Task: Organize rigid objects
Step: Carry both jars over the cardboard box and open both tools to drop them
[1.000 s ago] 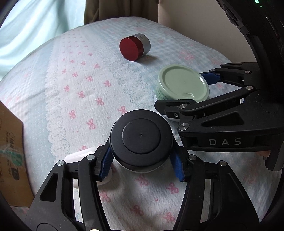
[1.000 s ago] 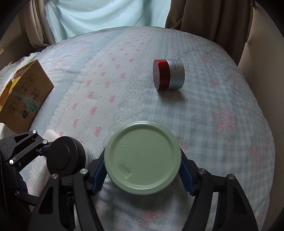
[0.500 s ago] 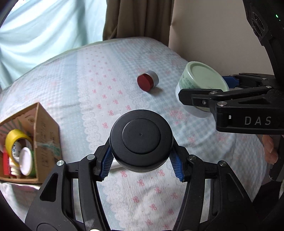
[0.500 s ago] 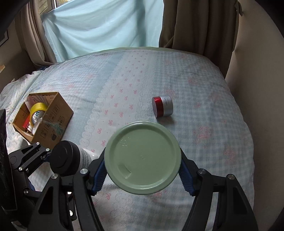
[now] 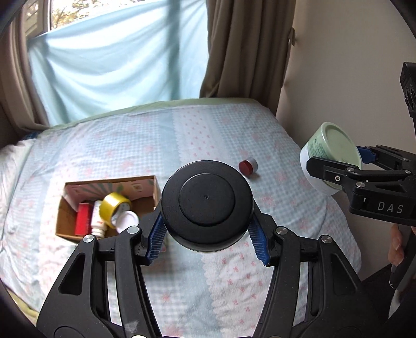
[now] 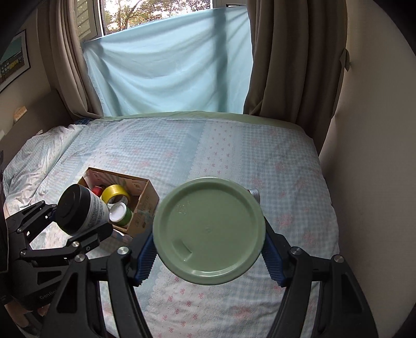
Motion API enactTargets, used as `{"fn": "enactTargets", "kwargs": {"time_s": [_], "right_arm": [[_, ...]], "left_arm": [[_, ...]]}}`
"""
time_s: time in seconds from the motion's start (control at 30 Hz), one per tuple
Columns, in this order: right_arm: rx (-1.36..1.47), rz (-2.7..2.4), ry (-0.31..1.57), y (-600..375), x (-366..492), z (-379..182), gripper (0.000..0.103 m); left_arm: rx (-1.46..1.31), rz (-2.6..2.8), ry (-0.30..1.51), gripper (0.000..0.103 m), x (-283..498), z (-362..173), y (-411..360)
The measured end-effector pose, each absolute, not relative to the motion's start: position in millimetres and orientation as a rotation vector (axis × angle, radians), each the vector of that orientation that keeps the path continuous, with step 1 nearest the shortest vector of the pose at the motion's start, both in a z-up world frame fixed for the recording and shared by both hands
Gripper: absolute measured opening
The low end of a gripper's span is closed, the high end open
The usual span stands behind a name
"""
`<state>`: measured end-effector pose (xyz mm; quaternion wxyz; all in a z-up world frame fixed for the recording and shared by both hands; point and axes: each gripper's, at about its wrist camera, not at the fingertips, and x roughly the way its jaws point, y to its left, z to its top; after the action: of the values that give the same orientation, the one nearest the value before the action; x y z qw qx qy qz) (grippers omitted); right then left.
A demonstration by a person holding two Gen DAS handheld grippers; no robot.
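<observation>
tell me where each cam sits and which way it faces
Left wrist: on the left tool, angled down at the bed; shows the black-lidded jar it grips and the right tool.
Right wrist: on the right tool, same downward angle; shows its green-lidded jar and the left tool.
Shared: the cardboard box, both jars.

Bed: covered by a pale blue checked bedspread [image 6: 260, 156] with pink bows and a lace-edged strip.
Window: a pane [image 6: 135, 13] is seen at the top, with trees outside; daylight is let in.
Sheet: a light blue cloth [image 6: 169, 65] is hung across the window.
Curtains: brown drapes [image 6: 280, 59] are drawn at both sides.
Walls: a cream wall [image 6: 364, 156] on the right; a framed picture [image 6: 13, 57] is hung on the left.
</observation>
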<state>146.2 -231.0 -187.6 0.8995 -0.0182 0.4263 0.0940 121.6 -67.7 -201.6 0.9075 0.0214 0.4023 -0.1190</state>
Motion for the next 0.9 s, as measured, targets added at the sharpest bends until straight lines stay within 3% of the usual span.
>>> {"fn": "enactTargets", "kwargs": {"time_s": [0.47,0.9], "right_arm": [[-0.002,0.231,0.92,-107,145,-161,0.067],[0.157,0.108,1.057,10,187,-204,0.067]], "left_arm": [[-0.03,-0.178,0.856,0.053,138,-162,86],[0.047,-0.25,0.957,0.053,186,-203,223]]}}
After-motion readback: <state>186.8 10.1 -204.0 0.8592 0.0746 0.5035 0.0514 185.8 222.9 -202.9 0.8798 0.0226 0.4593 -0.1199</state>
